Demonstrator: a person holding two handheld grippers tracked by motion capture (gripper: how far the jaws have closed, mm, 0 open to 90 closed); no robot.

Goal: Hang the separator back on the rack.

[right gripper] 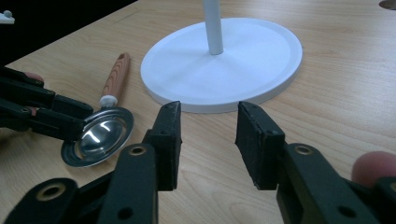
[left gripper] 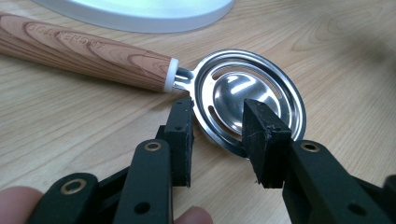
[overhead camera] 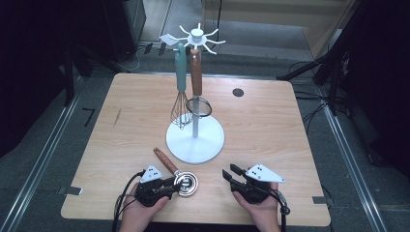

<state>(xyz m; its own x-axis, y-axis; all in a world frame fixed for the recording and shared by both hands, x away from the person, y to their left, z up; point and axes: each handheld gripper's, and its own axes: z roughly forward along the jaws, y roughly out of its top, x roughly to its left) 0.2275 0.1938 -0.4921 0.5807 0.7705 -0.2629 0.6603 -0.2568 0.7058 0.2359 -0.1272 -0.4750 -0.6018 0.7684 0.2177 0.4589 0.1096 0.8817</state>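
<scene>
Your left gripper (overhead camera: 170, 186) sits near the table's front edge at about 7 o'clock from the stand, jaws parted around the near rim of the egg separator (overhead camera: 185, 183). From the left gripper view, one jaw lies outside the metal bowl (left gripper: 247, 95) and one over it; whether they actually pinch the rim is hard to make out. Your right gripper (right gripper: 208, 135) rests at about 5 o'clock from the stand, jaws spread with nothing between them.

Going by size: the wooden table (overhead camera: 270, 125), then the white utensil stand (overhead camera: 195, 140), its top cut off in both gripper views. On it hang a whisk (overhead camera: 181, 104) and a small strainer (overhead camera: 198, 106). The separator's wooden handle (left gripper: 88, 53) points toward 11 o'clock and runs off the frame's left edge.
</scene>
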